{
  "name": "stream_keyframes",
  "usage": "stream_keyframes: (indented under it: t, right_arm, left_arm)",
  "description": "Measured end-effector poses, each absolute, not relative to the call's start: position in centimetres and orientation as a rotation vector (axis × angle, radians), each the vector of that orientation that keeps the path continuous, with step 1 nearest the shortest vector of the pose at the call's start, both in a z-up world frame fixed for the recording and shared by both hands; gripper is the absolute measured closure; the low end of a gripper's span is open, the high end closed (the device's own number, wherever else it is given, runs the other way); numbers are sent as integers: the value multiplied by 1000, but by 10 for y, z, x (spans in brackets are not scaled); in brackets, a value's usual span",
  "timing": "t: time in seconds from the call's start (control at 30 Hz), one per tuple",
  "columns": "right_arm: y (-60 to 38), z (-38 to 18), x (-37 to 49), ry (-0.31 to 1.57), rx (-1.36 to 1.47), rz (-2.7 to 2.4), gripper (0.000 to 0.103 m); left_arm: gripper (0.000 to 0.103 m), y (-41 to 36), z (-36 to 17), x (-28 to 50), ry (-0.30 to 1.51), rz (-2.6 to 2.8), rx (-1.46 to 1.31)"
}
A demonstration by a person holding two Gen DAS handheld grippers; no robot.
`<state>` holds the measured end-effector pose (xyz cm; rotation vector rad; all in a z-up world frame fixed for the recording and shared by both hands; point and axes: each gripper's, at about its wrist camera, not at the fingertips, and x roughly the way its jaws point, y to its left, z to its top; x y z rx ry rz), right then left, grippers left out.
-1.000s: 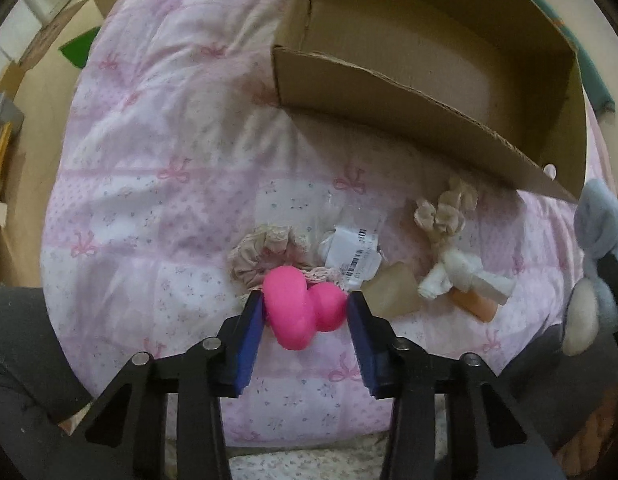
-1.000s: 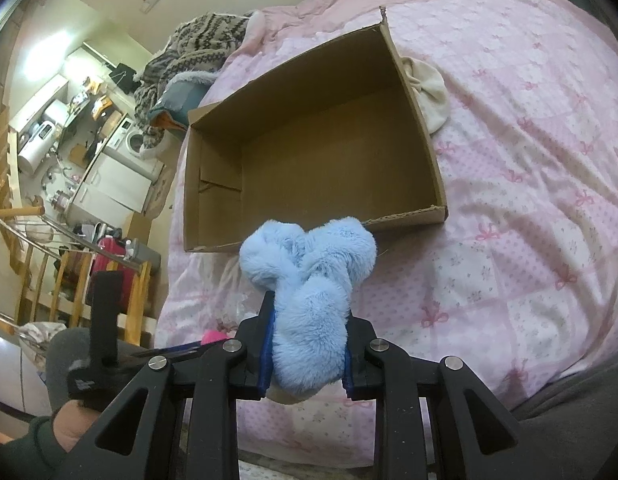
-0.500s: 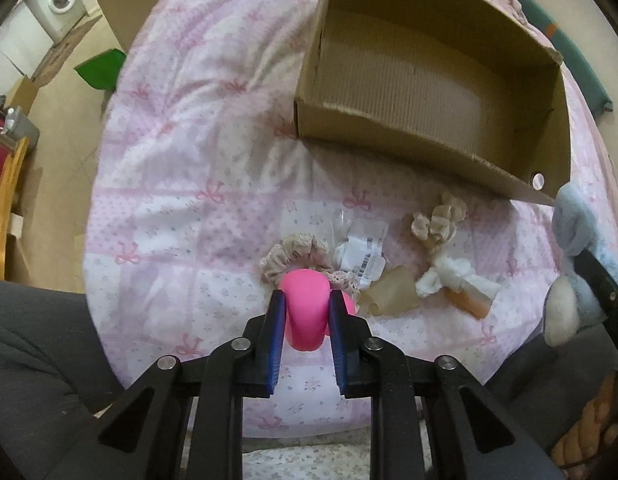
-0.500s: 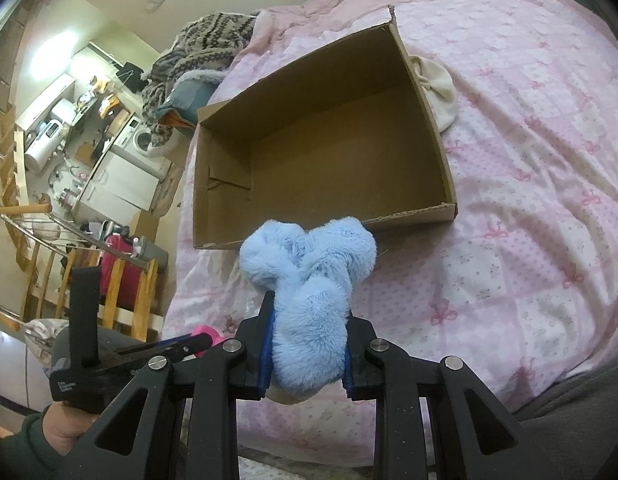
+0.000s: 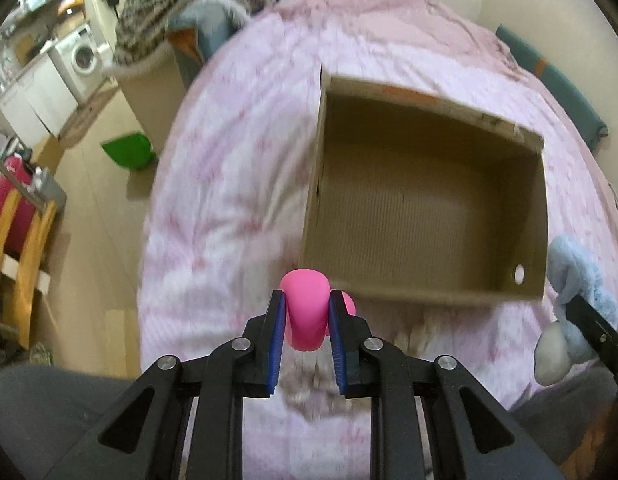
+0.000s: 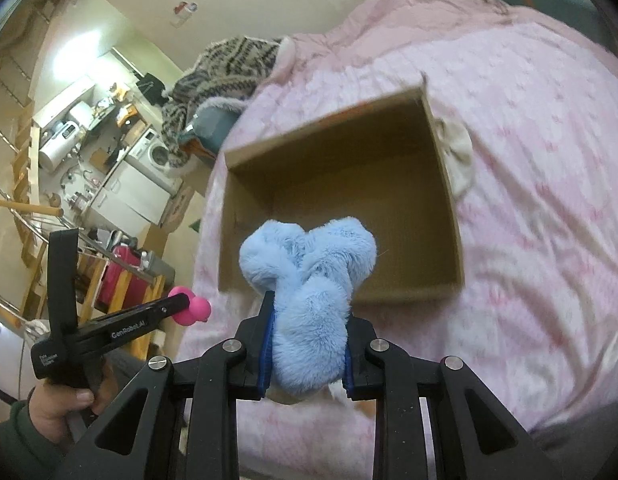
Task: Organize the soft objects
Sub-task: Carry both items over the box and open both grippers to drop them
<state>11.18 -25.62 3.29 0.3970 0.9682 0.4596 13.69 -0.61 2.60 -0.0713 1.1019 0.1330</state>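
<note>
Clamping one pink toy [image 5: 307,314] upright, its long axis along the fingers, the left gripper [image 5: 307,300] hovered beside one open cardboard box [image 5: 425,300]; the right gripper [image 6: 309,312] squeezed one blue plush [image 6: 309,280].

Room being shown: pale walls [image 6: 121,12]; beige floor [image 5: 93,200]; washing machine [image 5: 83,58] beside white cabinets [image 5: 33,100]; wooden chair [image 5: 17,248]; bed being covered by pink quilt [image 5: 237,152].

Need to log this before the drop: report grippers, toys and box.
Left gripper clamped on pink toy. Right gripper clamped on blue plush. Cardboard box ahead, open, nothing inside, approach unobstructed.
</note>
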Motion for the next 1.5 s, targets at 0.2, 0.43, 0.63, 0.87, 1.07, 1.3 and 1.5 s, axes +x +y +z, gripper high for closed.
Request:
stream_keyframes:
  t: [0.2, 0.43, 0.63, 0.87, 1.07, 1.3, 1.5]
  right_arm:
    - [-238, 55, 156, 908, 354, 476, 75]
    - [-224, 46, 196, 919, 309, 465, 75]
    - [-225, 17, 211, 979, 328, 452, 75]
    - [-225, -16, 221, 1068, 310, 415, 75]
    - [-223, -34, 226, 1134, 292, 381, 74]
    - [-222, -51, 225, 1200, 270, 355, 72]
    - [-221, -47, 226, 1189, 260, 353, 71]
  left_arm:
    - [84, -13, 37, 173, 1060, 162, -63]
    - [84, -27, 26, 203, 1043, 177, -21]
    - [84, -35, 1, 225, 1075, 162, -7]
    - [84, -49, -27, 236, 1095, 146, 34]
    - [84, -57, -41, 242, 1104, 155, 75]
    - [84, -61, -55, 241, 1135, 163, 74]
    - [84, -56, -60, 238, 1143, 174, 56]
